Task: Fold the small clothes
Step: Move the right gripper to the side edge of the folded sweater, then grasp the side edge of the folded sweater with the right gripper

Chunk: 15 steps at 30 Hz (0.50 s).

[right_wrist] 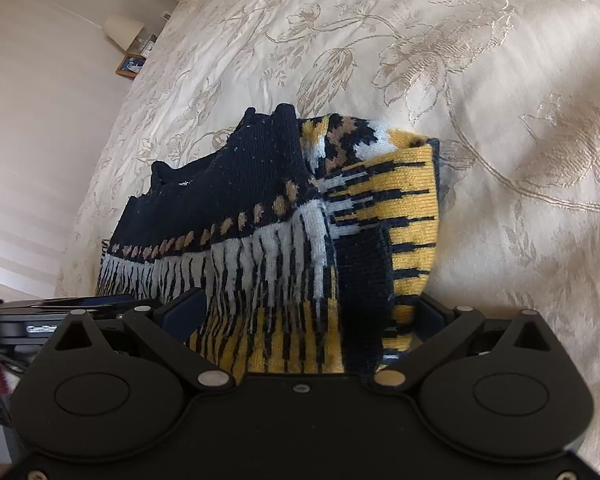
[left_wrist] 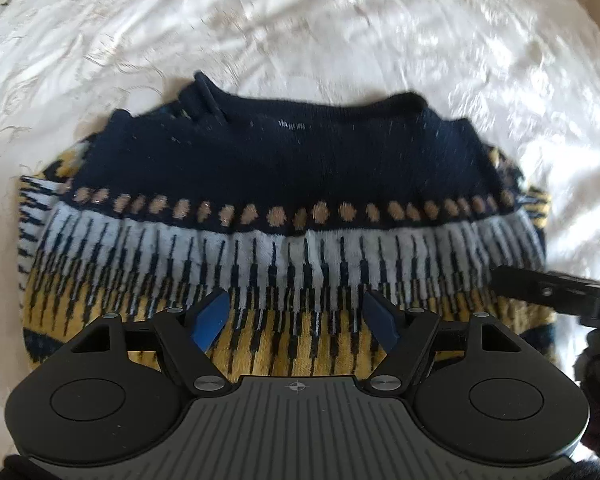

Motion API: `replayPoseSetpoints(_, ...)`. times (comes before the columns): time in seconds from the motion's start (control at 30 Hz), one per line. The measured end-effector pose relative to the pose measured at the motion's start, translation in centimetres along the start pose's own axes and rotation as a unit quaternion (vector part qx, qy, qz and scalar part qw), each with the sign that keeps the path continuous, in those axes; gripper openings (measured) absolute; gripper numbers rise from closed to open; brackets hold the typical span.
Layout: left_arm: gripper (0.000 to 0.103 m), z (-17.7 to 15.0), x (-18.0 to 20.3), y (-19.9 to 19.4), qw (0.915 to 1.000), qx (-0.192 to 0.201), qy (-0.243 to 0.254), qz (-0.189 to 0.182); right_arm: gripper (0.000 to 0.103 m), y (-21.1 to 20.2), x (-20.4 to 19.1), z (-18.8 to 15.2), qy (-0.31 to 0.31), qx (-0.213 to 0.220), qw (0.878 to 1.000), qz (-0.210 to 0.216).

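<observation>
1. The knitted sweater (left_wrist: 284, 208) lies on the bed, on a cream bedspread (left_wrist: 340, 32) with a woven flower pattern. Its navy collar end points away from both tools.
2. Both sides appear already folded inward: patterned panels of yellow, white and navy show beneath the left and right edges of the navy yoke. A folded-in piece with a dark band lies along the right edge (right_wrist: 404, 216).
3. The left hand-held gripper (left_wrist: 296, 320) hovers over the yellow lower section, fingers spread, holding nothing.
4. The right hand-held gripper (right_wrist: 312, 320) sits at the near right corner with its fingers spread either side of the fabric. The jaws are not pressed onto it, as far as can be judged.
5. Judgement: the side folds are done. The remaining step is likely bringing the lower hem up toward the collar, then smoothing.
6. A lamp (right_wrist: 124, 30) and a framed picture (right_wrist: 131, 66) stand beyond the bed.
</observation>
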<state>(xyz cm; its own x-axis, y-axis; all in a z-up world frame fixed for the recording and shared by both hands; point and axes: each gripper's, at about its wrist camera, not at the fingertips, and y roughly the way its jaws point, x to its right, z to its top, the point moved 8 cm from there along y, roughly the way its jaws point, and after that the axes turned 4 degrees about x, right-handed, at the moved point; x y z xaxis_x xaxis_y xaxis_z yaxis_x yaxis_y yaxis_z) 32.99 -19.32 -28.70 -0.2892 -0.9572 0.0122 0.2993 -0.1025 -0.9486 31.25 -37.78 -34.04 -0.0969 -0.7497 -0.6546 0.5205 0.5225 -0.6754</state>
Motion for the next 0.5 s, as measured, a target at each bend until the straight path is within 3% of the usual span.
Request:
replayPoseSetpoints(0.27, 0.079, -0.1, -0.2, 2.3, 0.9997, -0.022, 0.006, 0.004, 0.103, -0.1, 0.0, 0.0, 0.001, 0.001, 1.0, 0.003)
replayPoseSetpoints(0.5, 0.092, 0.8, -0.6, 4.0, 0.9994, -0.025, 0.024, 0.005, 0.101, -1.2, 0.1, -0.3, 0.018, -0.004, 1.0, 0.008)
